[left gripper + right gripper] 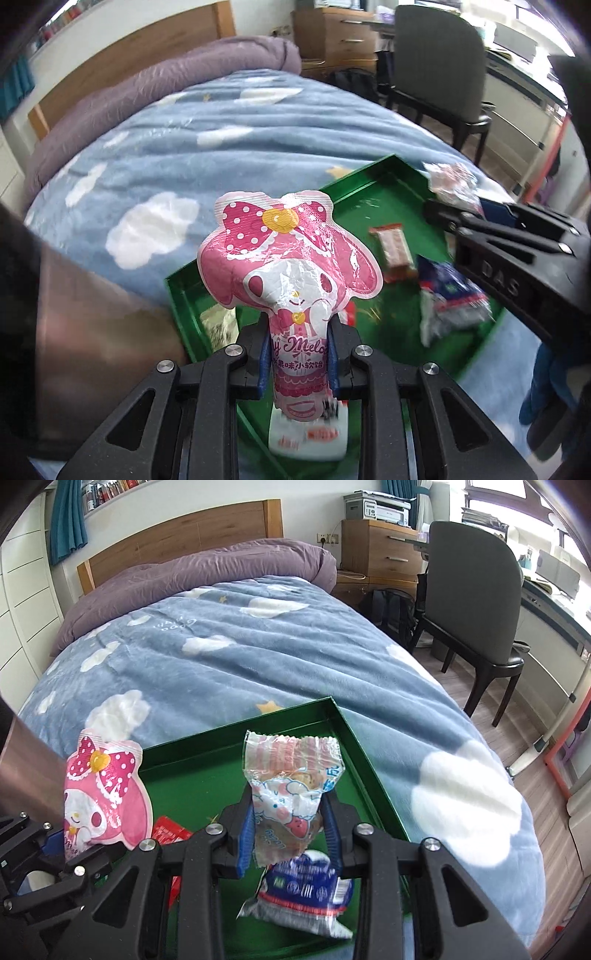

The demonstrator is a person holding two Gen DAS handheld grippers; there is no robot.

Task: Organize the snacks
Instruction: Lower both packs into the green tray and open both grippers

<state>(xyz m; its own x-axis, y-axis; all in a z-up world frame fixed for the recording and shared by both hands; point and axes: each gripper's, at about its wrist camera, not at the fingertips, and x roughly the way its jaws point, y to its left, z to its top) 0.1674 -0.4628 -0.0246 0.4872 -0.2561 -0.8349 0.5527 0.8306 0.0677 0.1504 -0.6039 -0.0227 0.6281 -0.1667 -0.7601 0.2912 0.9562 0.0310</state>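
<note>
while both grippers hover over a bed [280, 657], each grasps a snack above a green tray [354, 738].
left gripper [299, 354] clenches a pink pouch [291, 254] upright; right gripper [288, 827] pinches a clear cookie packet [291, 775]. on the tray lie a blue bag [310, 886] and a red wrapper [170, 830].

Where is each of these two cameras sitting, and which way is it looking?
Left wrist view: on the left gripper, looking forward and down past its pink candy pouch to the green tray; the right gripper shows at right.
Right wrist view: on the right gripper, which holds a clear cookie packet; the left gripper shows at lower left.
Both share tray, pouch and cloud-print blanket.
</note>
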